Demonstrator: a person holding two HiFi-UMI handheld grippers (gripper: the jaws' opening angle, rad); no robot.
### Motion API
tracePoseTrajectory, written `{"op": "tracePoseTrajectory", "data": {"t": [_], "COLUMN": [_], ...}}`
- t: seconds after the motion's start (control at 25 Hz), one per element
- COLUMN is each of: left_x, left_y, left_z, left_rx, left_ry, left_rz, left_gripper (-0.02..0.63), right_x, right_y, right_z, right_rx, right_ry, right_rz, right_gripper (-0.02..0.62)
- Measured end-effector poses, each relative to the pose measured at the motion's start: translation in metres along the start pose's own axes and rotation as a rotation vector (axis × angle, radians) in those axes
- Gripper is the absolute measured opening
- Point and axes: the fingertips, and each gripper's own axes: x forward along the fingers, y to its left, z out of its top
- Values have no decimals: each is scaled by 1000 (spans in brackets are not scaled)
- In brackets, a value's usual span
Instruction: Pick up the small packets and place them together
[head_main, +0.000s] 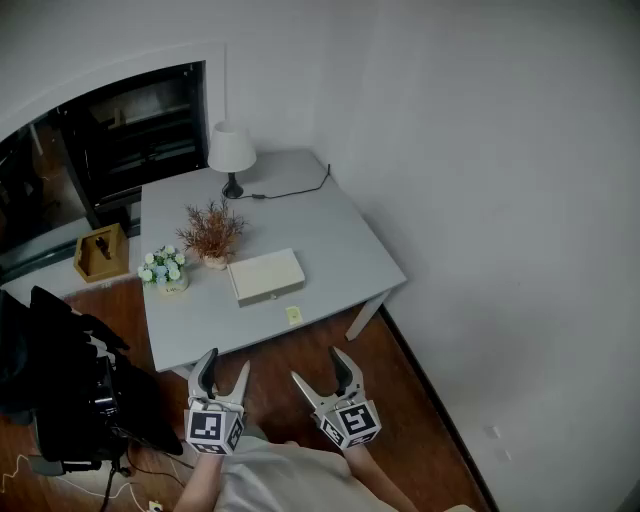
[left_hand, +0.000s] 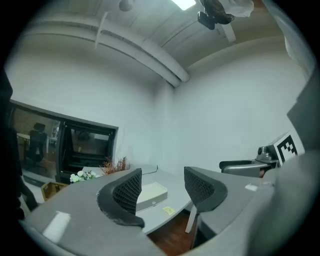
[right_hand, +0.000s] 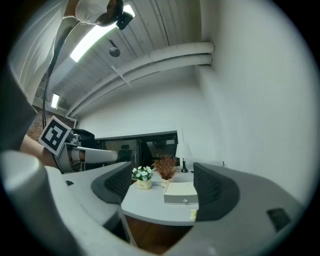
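Observation:
A small yellow packet (head_main: 293, 314) lies near the front edge of the grey table (head_main: 340, 245), just in front of a flat cream box (head_main: 266, 275). It also shows in the left gripper view as a packet (left_hand: 169, 210) and in the right gripper view as a packet (right_hand: 193, 214). My left gripper (head_main: 225, 371) and right gripper (head_main: 320, 367) hover side by side short of the table, over the wooden floor. Both stand open and hold nothing. In its own view the left gripper (left_hand: 162, 190) frames the box; the right gripper (right_hand: 162, 186) frames the table front.
On the table stand a white lamp (head_main: 231, 156), a dried brown plant (head_main: 212, 235) and a pot of white flowers (head_main: 163, 269). A wooden tissue box (head_main: 102, 252) sits left of the table. Dark equipment (head_main: 70, 385) stands at my left. White walls (head_main: 500, 180) close the right.

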Motion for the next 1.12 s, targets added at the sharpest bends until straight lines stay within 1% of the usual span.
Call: {"op": "tracePoseTrajectory", "data": {"t": [0.12, 0.24, 0.36, 0.48, 0.56, 0.72, 0.8, 0.96, 1.12], "left_x": [21, 50, 83, 107, 121, 139, 147, 155, 161], "left_y": [8, 19, 39, 62, 79, 108, 119, 138, 164], "left_z": [-2, -1, 4, 11, 11, 7, 10, 12, 7], "left_rx": [-14, -20, -13, 9, 7, -10, -16, -19, -32], "left_ry": [8, 2, 3, 1, 3, 17, 16, 15, 14], "left_rz": [-19, -44, -67, -82, -88, -92, -96, -108, -90], "left_gripper": [253, 253, 253, 253, 253, 253, 253, 253, 253], "right_x": [17, 44, 78, 111, 135, 176, 195, 223, 244], "right_y": [-3, -17, -29, -33, -35, -29, -28, -29, -26], "right_z": [-3, -4, -1, -1, -4, -11, -12, -12, -18], "right_rx": [-20, -30, -26, -15, -11, -6, 5, 39, 29], "right_ry": [-4, 4, 12, 22, 38, 67, 75, 87, 99], "right_rz": [-1, -8, -17, -23, -24, 13, 34, 20, 21], "right_gripper": [380, 380, 380, 380, 380, 379, 357, 354, 354]}}
